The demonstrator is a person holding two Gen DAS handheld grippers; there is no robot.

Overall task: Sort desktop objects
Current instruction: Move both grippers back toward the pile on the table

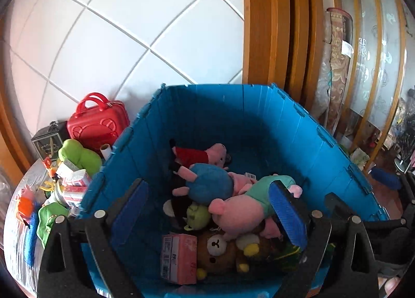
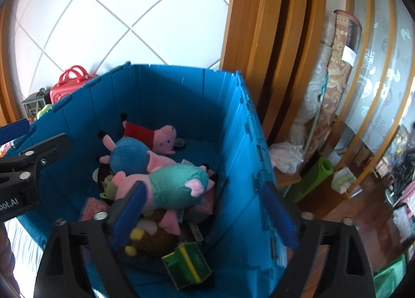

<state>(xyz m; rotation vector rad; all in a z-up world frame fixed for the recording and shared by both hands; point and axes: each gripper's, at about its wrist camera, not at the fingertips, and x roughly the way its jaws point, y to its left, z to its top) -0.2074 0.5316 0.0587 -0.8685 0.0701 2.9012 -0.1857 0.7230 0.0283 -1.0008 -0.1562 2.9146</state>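
The green-shirted pig toy [image 2: 179,186] lies on top of the heap inside the blue crate [image 2: 166,85], just ahead of and below the right gripper [image 2: 205,212], between its two blue pads but touched by neither; in the left wrist view the same toy [image 1: 249,202] sits just inside the right-hand pad of the left gripper [image 1: 207,209]. It looks like stuffed cloth, so I judge it light, soft and squashy, not fragile and not slippery; the plump belly or a leg would be the safest place to pinch, since a thin ear could slide out. It has a pink head and limbs and a teal shirt with a pink curled tail. Both grippers stand wide open with nothing in them. Under and beyond the pig lie a blue-dressed pig [image 2: 132,155], a red-dressed pig [image 2: 153,134], a brown bear [image 1: 218,251], a pink carton [image 1: 176,259] and a green box [image 2: 189,264]. Off to the left of the left gripper, outside the crate, more things wait on the table [image 1: 18,246]: a red toy case [image 1: 98,121], a green plush [image 1: 77,155] and small cartons [image 1: 75,186]. Sorting seems well along, with that side pile not yet dealt with.
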